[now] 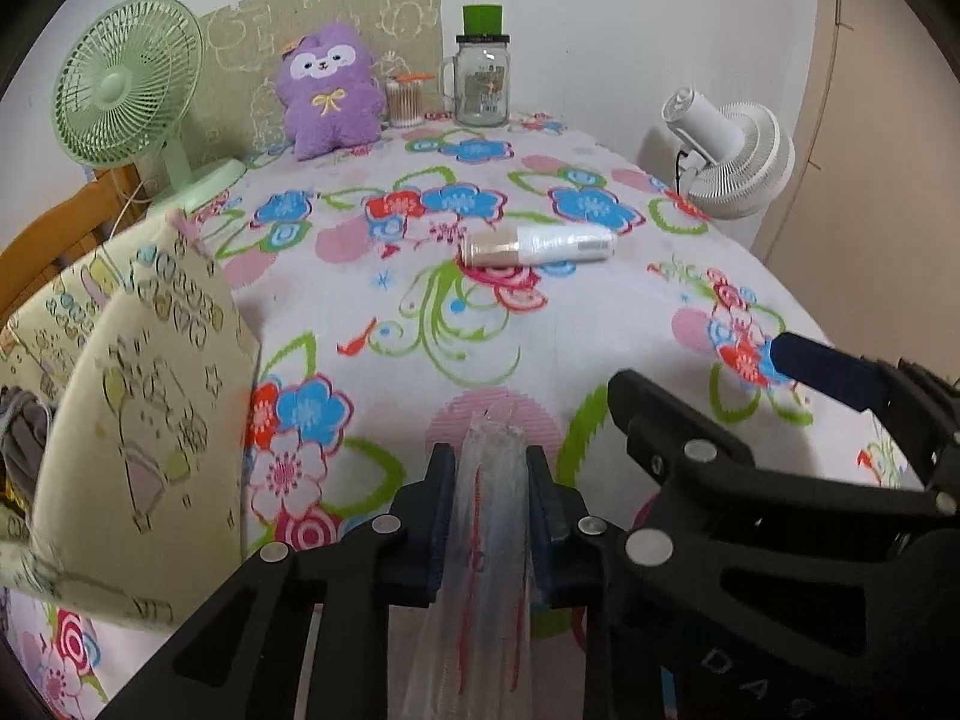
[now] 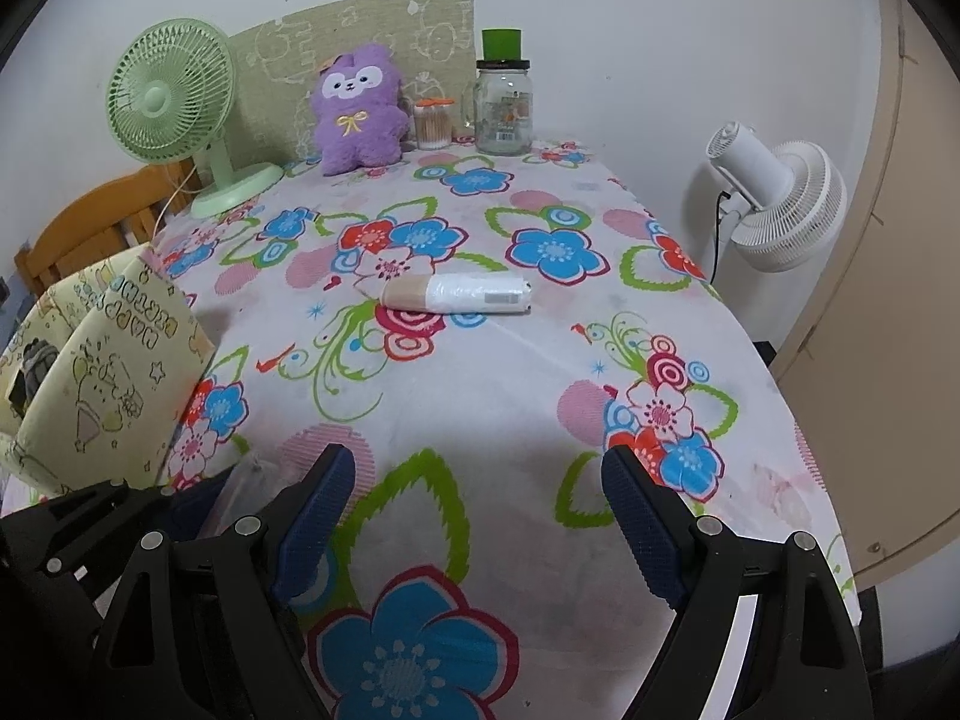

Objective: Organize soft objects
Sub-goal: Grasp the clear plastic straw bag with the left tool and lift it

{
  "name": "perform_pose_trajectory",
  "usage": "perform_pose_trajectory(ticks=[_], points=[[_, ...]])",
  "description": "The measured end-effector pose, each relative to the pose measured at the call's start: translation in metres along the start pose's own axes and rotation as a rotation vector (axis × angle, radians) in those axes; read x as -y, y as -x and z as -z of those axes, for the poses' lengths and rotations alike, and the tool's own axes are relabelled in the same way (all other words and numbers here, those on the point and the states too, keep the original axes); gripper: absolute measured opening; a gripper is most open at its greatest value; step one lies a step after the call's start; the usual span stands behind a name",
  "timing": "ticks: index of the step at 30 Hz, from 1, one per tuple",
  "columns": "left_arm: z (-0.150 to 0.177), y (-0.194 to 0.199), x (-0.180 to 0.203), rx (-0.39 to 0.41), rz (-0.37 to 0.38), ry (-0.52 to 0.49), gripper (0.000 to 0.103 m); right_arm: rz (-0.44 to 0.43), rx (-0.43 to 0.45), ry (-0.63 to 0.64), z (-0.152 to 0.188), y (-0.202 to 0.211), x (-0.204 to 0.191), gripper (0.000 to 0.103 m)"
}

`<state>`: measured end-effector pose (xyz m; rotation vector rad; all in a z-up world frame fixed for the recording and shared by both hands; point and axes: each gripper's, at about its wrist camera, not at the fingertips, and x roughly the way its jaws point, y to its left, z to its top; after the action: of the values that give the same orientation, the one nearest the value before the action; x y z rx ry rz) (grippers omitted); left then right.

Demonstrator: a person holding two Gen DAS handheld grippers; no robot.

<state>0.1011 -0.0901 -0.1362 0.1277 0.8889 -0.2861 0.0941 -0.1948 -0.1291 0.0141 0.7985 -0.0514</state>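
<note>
Clearly clamped at bottom centre of the left wrist view: left gripper (image 1: 491, 507), blue pads pressed on a clear plastic bag (image 1: 480, 570) with red print, bunched narrow between the jaws and trailing toward the lower edge. Just beside it at lower right, right gripper (image 2: 474, 516), released, jaws wide apart over bare cloth, nothing between them; one blue fingertip (image 1: 828, 369) reaching into the left view's right side.

Spread under everything, a flowered tablecloth (image 1: 420, 360) in blue, red, green and pink. Lying on its side near frame centre, well apart from both claws, a rolled soft bundle (image 1: 540, 245), tan at one end and wrapped in white film at the other; likewise mid-frame in the right wrist view (image 2: 459, 295).

At left edge, a pale yellow fabric box (image 1: 138, 420) with cartoon drawings, something grey tucked inside; seen again at left in the right view (image 2: 102, 384).

Along the far wall, upper part of frame: green desk fan (image 1: 126, 84) at upper left, purple plush toy (image 1: 330, 90) leaning against a green patterned board (image 1: 360, 12), small container of cotton swabs (image 1: 405, 99) just beside it, then a glass mug jar (image 1: 482, 81) with a green cap. Off the table at right, a white fan (image 1: 732, 156).
</note>
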Motion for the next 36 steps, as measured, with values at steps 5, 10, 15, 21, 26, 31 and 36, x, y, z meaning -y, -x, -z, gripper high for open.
perform_pose_trajectory(ticks=[5, 10, 15, 21, 26, 31, 36], points=[[-0.011, 0.005, 0.003, 0.02, -0.004, -0.009, 0.021, -0.011, 0.014, -0.012, -0.011, 0.003, 0.004, 0.087], [-0.024, 0.013, 0.005, 0.047, -0.007, -0.011, 0.021, -0.021, 0.038, -0.016, -0.022, 0.012, 0.007, 0.087], [-0.033, 0.02, 0.006, 0.066, -0.006, -0.009, 0.021, -0.033, 0.057, -0.019, -0.033, 0.019, 0.009, 0.087], [-0.041, 0.021, 0.005, 0.064, 0.001, 0.011, 0.021, -0.033, 0.068, -0.007, -0.042, 0.022, 0.009, 0.087], [-0.05, 0.016, 0.002, 0.061, -0.001, 0.029, 0.021, -0.051, 0.065, -0.004, -0.051, 0.015, 0.01, 0.087], [-0.059, 0.002, -0.004, 0.045, -0.007, 0.058, 0.021, -0.057, 0.059, 0.012, -0.063, 0.002, 0.01, 0.087], [-0.066, -0.016, -0.005, 0.023, -0.02, 0.067, 0.021, -0.073, 0.04, 0.013, -0.073, -0.018, 0.011, 0.087]])
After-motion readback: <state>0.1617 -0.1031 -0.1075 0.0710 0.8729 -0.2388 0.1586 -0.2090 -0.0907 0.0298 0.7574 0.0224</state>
